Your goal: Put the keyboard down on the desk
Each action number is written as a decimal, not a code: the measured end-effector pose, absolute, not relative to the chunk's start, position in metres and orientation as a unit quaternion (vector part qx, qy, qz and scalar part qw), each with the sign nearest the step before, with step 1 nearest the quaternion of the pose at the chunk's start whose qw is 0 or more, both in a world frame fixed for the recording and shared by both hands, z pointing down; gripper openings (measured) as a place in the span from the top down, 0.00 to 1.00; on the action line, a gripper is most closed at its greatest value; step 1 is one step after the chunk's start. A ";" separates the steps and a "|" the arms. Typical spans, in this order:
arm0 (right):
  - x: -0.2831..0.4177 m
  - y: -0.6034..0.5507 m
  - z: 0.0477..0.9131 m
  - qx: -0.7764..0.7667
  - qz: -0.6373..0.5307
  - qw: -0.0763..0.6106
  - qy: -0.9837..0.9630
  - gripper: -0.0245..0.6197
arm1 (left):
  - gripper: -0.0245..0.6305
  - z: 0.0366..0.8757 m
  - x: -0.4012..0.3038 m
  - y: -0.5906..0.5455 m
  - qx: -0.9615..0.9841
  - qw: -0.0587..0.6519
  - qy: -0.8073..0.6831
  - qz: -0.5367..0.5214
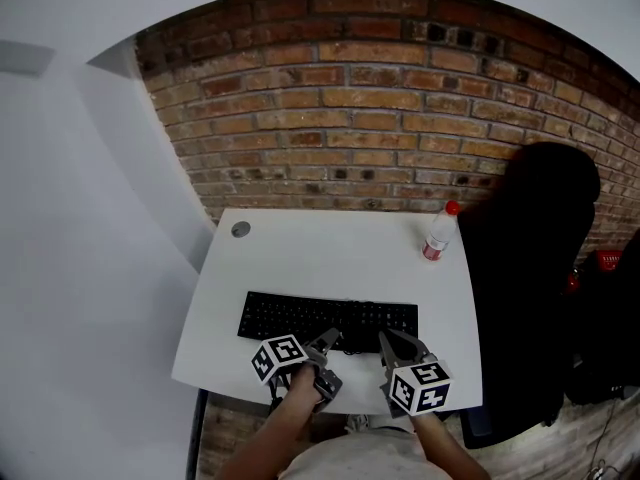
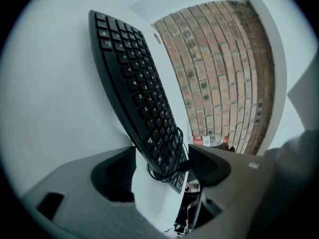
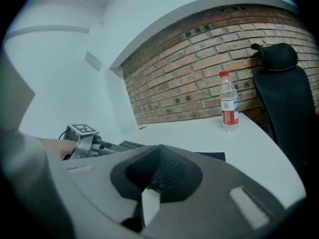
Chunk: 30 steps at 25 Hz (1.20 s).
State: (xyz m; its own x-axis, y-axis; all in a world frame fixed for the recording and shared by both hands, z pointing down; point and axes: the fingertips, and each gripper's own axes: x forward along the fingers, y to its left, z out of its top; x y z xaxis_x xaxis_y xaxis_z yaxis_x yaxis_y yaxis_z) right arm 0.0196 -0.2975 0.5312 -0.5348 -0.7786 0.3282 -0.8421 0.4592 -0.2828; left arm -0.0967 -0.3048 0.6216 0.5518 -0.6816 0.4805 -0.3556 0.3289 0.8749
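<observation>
While lying flat on the white rectangular desk [image 1: 300, 258], close to its near edge and parallel to it, keys up: long black computer keyboard [image 1: 300, 318]. Bundled against its near side, about midway along, a coil of thin black cable [image 1: 355, 345].

Left tongs [image 1: 328, 340] angled in from the near edge, tips at the keyboard's front rim just left of the coil. Spread wide in the left gripper view [image 2: 162, 154], with the keyboard's edge [image 2: 139, 83] and the cable coil [image 2: 167, 169] sitting in the gap; one jaw close against the coil, the other standing off from the keyboard.

Right tongs [image 1: 384, 339] angled in likewise, tips over the front rim just right of the coil. Pressed together in the right gripper view [image 3: 158, 153] — dark pads meeting, only a sliver of pale desk showing beneath them. Tips of the two tongs near each other, coil between.

Farther back, near the desk's right rear corner: upright clear plastic bottle with red cap and red label [image 1: 437, 236], well apart from the keyboard. Near the left rear corner, small round grey grommet [image 1: 241, 229]. Behind it all, red-brick wall [image 1: 350, 98] — and beside the desk's right edge, black high-backed office chair [image 1: 530, 288].
</observation>
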 end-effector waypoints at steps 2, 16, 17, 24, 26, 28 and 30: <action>0.018 -0.292 0.529 0.478 0.207 0.075 -0.850 0.95 | 0.48 0.618 -0.098 -0.301 0.572 0.672 -0.454 -0.122; 0.013 -0.250 0.506 0.487 0.187 0.062 -0.851 0.95 | 0.77 0.565 -0.100 -0.276 0.681 0.577 -0.431 -0.132; 0.013 -0.247 0.504 0.487 0.185 0.061 -0.851 0.95 | 0.78 0.559 -0.100 -0.275 0.693 0.563 -0.432 -0.129; 0.009 -0.227 0.488 0.487 0.164 0.050 -0.856 0.95 | 0.82 0.530 -0.099 -0.259 0.774 0.441 -0.448 -0.072; 0.009 -0.223 0.485 0.489 0.161 0.048 -0.856 0.95 | 0.84 0.524 -0.099 -0.253 0.794 0.405 -0.451 -0.052; 0.009 -0.219 0.482 0.491 0.159 0.045 -0.856 0.95 | 0.84 0.516 -0.098 -0.247 0.813 0.370 -0.448 -0.037; 0.011 -0.215 0.479 0.493 0.156 0.043 -0.855 0.95 | 0.84 0.510 -0.094 -0.240 0.832 0.337 -0.441 -0.023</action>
